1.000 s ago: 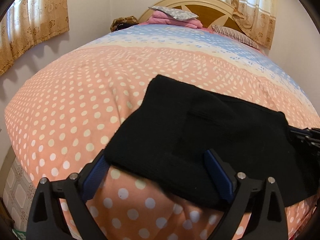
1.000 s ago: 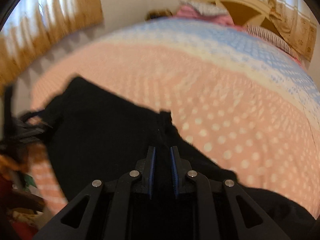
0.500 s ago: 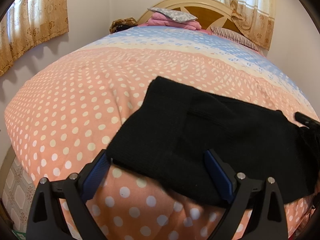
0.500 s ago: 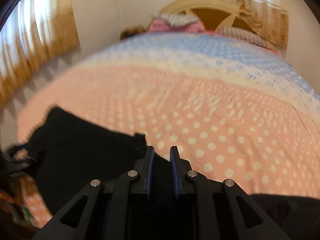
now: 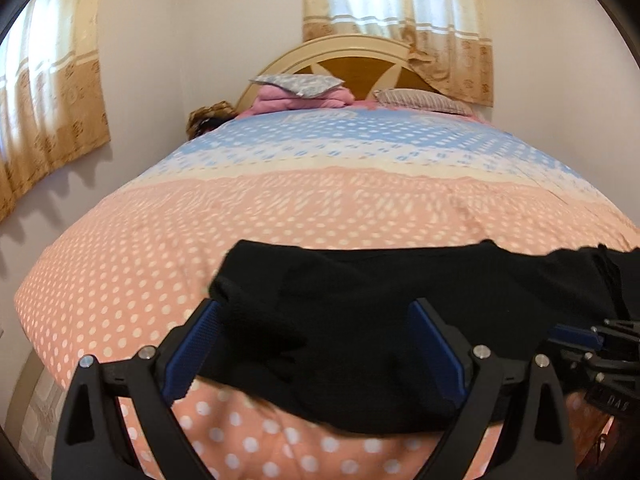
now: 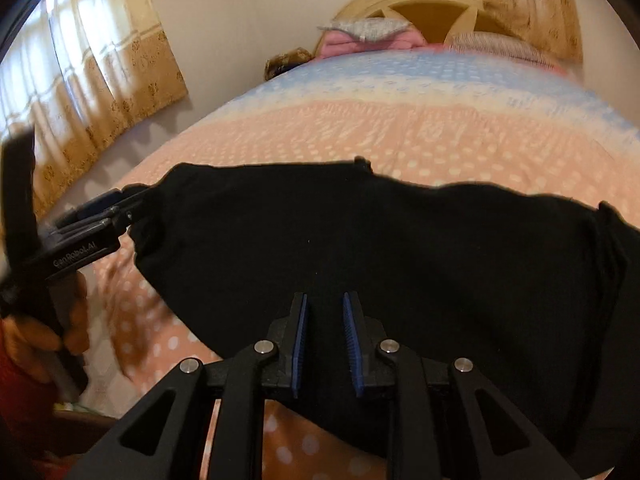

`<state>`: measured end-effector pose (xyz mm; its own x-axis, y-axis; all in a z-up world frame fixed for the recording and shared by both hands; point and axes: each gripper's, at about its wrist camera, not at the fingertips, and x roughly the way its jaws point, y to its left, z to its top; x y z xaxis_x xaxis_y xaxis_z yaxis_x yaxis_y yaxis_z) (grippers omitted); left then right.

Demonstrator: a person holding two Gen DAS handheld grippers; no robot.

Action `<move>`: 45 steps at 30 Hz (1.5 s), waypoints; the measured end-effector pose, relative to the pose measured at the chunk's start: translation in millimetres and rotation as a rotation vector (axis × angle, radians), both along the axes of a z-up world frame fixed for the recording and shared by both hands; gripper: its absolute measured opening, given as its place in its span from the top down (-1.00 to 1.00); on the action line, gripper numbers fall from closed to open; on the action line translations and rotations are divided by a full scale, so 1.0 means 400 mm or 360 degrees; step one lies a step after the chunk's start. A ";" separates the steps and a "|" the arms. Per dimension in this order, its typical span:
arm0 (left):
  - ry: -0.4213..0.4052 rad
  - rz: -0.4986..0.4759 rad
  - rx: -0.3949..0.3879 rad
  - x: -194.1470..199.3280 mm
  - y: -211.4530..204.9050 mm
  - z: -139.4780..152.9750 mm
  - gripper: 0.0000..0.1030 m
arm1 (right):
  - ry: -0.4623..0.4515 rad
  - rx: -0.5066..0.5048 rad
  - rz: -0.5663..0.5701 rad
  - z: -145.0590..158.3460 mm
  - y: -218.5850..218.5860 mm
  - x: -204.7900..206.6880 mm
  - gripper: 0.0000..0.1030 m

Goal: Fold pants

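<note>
**Fold laid, grips coming off**

Across the whole view, a dotted bedspread (image 5: pixel 168 264) — pink near, blue toward the headboard (image 5: pixel 348 60) at twelve o'clock. Curtains (image 5: pixel 48 120) at nine and one o'clock, pillows and a pink bundle (image 5: pixel 304 98) stacked under the headboard.

Next in size, the black pants (image 5: pixel 360 304): lying on the pink part of the spread near the bed's front edge, bunched into a thick, wide band running from about eight o'clock to three o'clock in the left wrist view. Layers seemingly doubled over, though black on black hides the seams.

Smaller again, the left gripper (image 5: pixel 316 344): jaws wide apart, straddling the near hem, blue pads clear of the cloth on both sides — clamped on nothing. Seen from the right wrist at nine o'clock, with a hand (image 6: pixel 60 320) on its handle.

Smallest, the right gripper (image 6: pixel 324 344): jaws just been opening, now a narrow gap, pants beneath and between the pads but apparently not pinched. Release, most likely, after laying a fold.

Judged step: letting go after one fold, before the next. Next move calls for picking one end of the band — probably three o'clock — pinching every layer, then carrying it over to the other end without dragging the stack off the bed edge.
</note>
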<state>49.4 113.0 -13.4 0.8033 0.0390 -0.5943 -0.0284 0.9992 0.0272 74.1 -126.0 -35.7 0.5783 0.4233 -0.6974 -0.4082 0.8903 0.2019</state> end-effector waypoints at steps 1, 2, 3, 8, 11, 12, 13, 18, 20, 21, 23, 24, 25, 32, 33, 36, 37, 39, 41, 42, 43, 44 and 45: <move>0.0007 -0.0009 0.0013 -0.001 -0.009 -0.004 -0.88 | -0.0006 -0.0012 0.0024 0.000 0.008 -0.003 0.37; 0.0013 -0.0012 0.0019 -0.001 -0.013 -0.006 -0.88 | -0.0010 -0.0020 0.0053 0.001 0.017 -0.004 0.25; 0.0019 -0.0014 0.0022 0.000 -0.018 -0.007 -0.88 | -0.0017 -0.0024 0.0059 0.001 0.020 -0.011 0.22; 0.0036 -0.0026 0.0023 -0.002 -0.033 -0.008 -0.88 | -0.0065 -0.0054 0.0082 -0.004 0.034 -0.028 0.08; 0.0069 -0.0051 -0.0012 -0.002 -0.038 -0.014 -0.88 | -0.0068 -0.0039 0.0081 -0.007 0.029 -0.033 0.06; 0.0078 -0.0053 -0.0024 -0.001 -0.038 -0.017 -0.88 | -0.0066 -0.0032 0.0081 -0.006 0.026 -0.032 0.06; 0.0084 -0.0055 -0.0028 -0.001 -0.041 -0.019 -0.88 | -0.0065 -0.0029 0.0082 -0.005 0.025 -0.031 0.06; 0.0095 -0.0075 -0.0014 0.000 -0.050 -0.027 -0.88 | -0.0062 0.0021 0.0077 0.004 0.007 -0.030 0.06; 0.0097 -0.0074 -0.0009 0.000 -0.049 -0.028 -0.88 | -0.0121 0.0110 -0.0007 0.032 -0.028 -0.034 0.06; 0.0099 -0.0070 -0.0011 0.000 -0.047 -0.029 -0.88 | -0.0181 0.0142 -0.0083 0.053 -0.055 -0.035 0.06; 0.0109 -0.0060 -0.0027 0.002 -0.040 -0.034 -0.88 | -0.0252 0.0165 -0.0240 0.083 -0.109 -0.027 0.06; 0.0115 -0.0057 -0.0036 0.003 -0.038 -0.038 -0.88 | -0.0254 0.0167 -0.0318 0.089 -0.136 -0.018 0.06; 0.0127 -0.0056 -0.0048 0.006 -0.036 -0.043 -0.88 | -0.0237 0.0163 -0.0363 0.088 -0.154 -0.009 0.06; 0.0150 -0.0077 -0.0042 0.004 -0.045 -0.051 -0.88 | -0.0111 0.0022 -0.0366 0.012 -0.135 0.018 -0.19; 0.0149 -0.0075 -0.0043 0.005 -0.045 -0.051 -0.88 | -0.0118 0.0005 -0.0343 0.014 -0.125 0.019 -0.24; 0.0150 -0.0071 -0.0057 0.005 -0.039 -0.049 -0.88 | -0.0130 0.0000 -0.0330 0.025 -0.124 0.014 -0.27; 0.0148 -0.0067 -0.0056 0.005 -0.037 -0.047 -0.88 | -0.0143 0.0078 -0.0335 0.038 -0.139 0.006 -0.27; 0.0137 -0.0067 -0.0055 0.002 -0.034 -0.042 -0.88 | -0.0204 0.0197 -0.0350 0.072 -0.166 -0.015 -0.27; 0.0128 -0.0063 -0.0055 0.001 -0.031 -0.042 -0.88 | -0.0276 0.0187 -0.0370 0.101 -0.180 -0.031 -0.27; 0.0137 -0.0059 -0.0059 0.003 -0.030 -0.045 -0.88 | -0.0289 0.0180 -0.0346 0.114 -0.183 -0.041 -0.27; 0.0149 -0.0059 -0.0068 0.005 -0.031 -0.050 -0.88 | -0.0265 0.0175 -0.0295 0.119 -0.182 -0.048 -0.26; 0.0158 -0.0060 -0.0074 0.005 -0.033 -0.054 -0.88 | -0.0228 0.0176 -0.0241 0.118 -0.174 -0.055 -0.12; 0.0169 -0.0064 -0.0078 0.006 -0.037 -0.060 -0.88 | -0.0200 0.0182 -0.0195 0.109 -0.169 -0.064 0.00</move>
<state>51.8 98.4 -37.4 0.7358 -0.0235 -0.6768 0.0125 0.9997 -0.0212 48.6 -193.5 7.9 0.7098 0.4166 -0.5680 -0.3263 0.9091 0.2590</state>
